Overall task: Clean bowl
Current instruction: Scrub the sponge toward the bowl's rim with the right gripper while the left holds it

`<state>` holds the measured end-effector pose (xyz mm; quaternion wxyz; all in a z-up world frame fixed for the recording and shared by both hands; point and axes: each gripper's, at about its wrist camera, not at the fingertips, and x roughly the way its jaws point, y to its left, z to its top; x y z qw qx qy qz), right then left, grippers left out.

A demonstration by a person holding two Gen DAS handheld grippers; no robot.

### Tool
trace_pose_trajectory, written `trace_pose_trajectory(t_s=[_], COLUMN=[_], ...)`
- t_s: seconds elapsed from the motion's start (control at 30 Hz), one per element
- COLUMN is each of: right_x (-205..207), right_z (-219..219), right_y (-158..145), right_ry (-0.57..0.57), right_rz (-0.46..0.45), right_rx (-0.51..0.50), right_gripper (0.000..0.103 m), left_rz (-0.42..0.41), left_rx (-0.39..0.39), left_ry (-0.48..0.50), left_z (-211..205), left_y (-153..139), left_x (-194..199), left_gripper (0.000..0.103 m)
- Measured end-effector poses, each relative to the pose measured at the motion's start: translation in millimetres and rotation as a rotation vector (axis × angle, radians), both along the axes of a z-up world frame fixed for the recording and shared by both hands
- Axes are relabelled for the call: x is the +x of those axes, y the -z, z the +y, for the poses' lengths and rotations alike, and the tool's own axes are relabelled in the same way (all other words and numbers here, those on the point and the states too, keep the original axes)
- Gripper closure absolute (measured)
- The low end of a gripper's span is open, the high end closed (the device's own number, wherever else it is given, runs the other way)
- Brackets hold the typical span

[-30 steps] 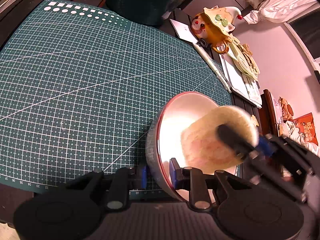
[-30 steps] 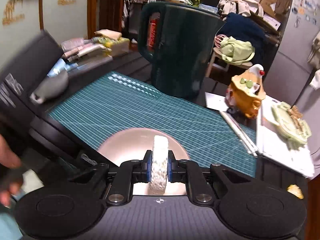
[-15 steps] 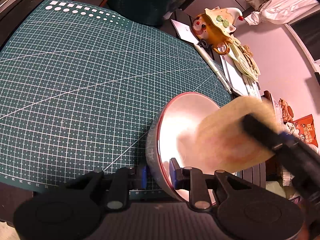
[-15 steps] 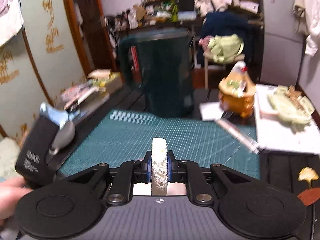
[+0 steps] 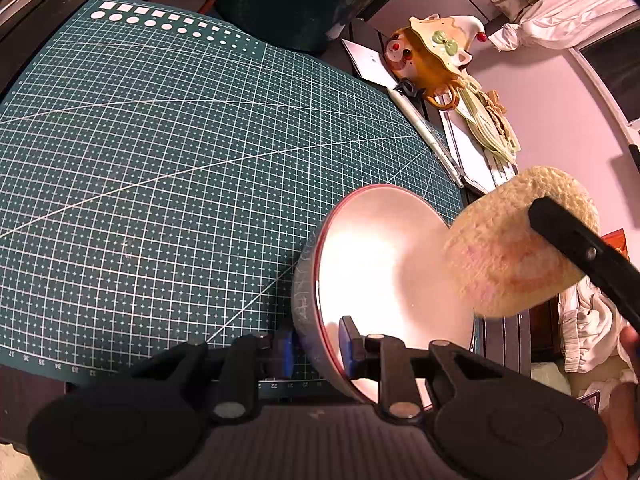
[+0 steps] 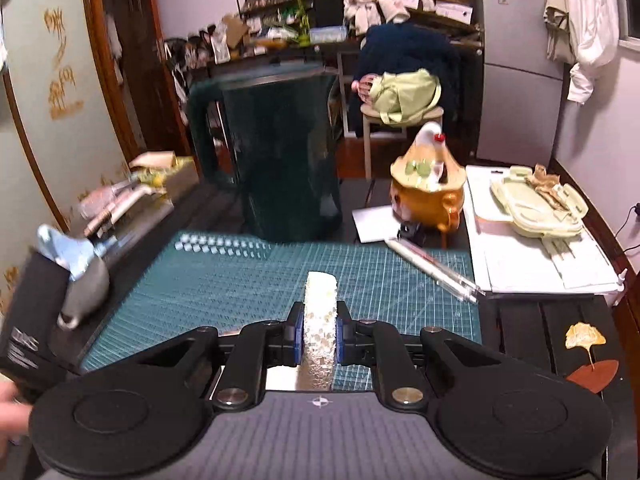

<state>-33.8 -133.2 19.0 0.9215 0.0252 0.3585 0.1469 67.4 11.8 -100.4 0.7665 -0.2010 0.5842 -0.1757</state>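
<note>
A second ago the sponge (image 5: 516, 244) lay pressed inside the bowl (image 5: 384, 264); it has since come out to the right and now hangs off the bowl's right rim, with only its left edge overlapping the rim in the left wrist view. The bowl has not shifted. In the right wrist view the pink bowl interior that filled the space under the fingers earlier is gone; only a bright sliver shows below the pads, and the camera has risen to look level across the room.

The left gripper (image 5: 316, 350) is clamped on the bowl's near wall, one blue pad outside and one inside the red-edged rim, holding the bowl tipped up on edge so its pale inside faces right. The bowl sits directly ahead of these fingers, over the near edge of the green cutting mat (image 5: 168, 168).

The right gripper (image 6: 318, 336) is squeezed on the sponge, which stands edge-on between its blue pads and sticks up ahead of them. Beyond its fingertips lies the mat, with a dark green jug (image 6: 280, 152) at the far side. To the left of this gripper the other tool's black body is visible, the bowl's grey outside beside it
</note>
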Motion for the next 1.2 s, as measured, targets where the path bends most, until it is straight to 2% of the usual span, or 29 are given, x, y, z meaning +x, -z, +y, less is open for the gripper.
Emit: trace_pose_trajectory(t_s=[0.07, 0.2, 0.27, 0.33, 0.47, 0.53, 0.6, 0.67, 0.8, 0.87, 0.93, 1.07, 1.2], right_x=[2.8, 6.9, 8.0, 6.6, 0.1, -0.1, 1.2, 5.1, 6.5, 7.1, 6.0, 2.1, 0.5], right_z=[7.5, 23.4, 25.1, 21.5, 0.9, -5.0, -5.0, 1.7, 19.2, 26.2, 25.0, 10.6, 7.1], right_y=[10.1, 32.6, 37.5, 34.6, 6.1, 0.7, 2.3, 13.1, 32.2, 42.1, 39.4, 20.1, 13.4], right_ry=[-0.043, -0.052, -0.027, -0.008, 0.060, 0.060, 0.040, -0.006, -0.057, -0.053, -0.014, 0.026, 0.037], right_rz=[0.056, 0.107, 0.121, 0.098, -0.008, -0.017, 0.005, 0.068, 0.121, 0.130, 0.089, 0.023, 0.005], right_rx=[0.011, -0.072, -0.119, -0.137, -0.072, -0.030, -0.003, 0.016, -0.058, -0.125, -0.169, -0.108, -0.086], right_gripper=[0.090, 0.090, 0.090, 0.090, 0.089, 0.089, 0.089, 0.090, 0.090, 0.089, 0.089, 0.089, 0.089], left_rz=[0.000, -0.001, -0.002, -0.002, 0.000, 0.000, 0.000, 0.000, -0.001, 0.000, 0.001, -0.001, -0.001], left_rx=[0.000, 0.001, 0.000, 0.002, 0.001, 0.001, 0.000, 0.000, 0.000, 0.000, 0.000, 0.000, 0.000], left_ry=[0.000, 0.002, 0.003, 0.003, 0.002, 0.002, 0.001, 0.001, 0.002, 0.001, 0.001, 0.000, 0.001], left_z=[0.8, 1.6, 2.6, 1.0, 1.5, 2.2, 2.0, 1.2, -0.3, -0.9, -2.6, -1.4, 0.7], left_y=[0.0, 0.2, 0.2, 0.1, -0.4, -0.6, -0.7, -0.7, -0.4, -0.4, -0.7, -0.2, -0.3], left_x=[-0.1, 0.3, -0.3, -0.2, 0.6, 0.5, 1.1, 2.4, 4.4, 5.6, 8.6, 6.2, 4.7], left_gripper=[0.081, 0.081, 0.081, 0.081, 0.081, 0.081, 0.081, 0.081, 0.081, 0.081, 0.081, 0.081, 0.081])
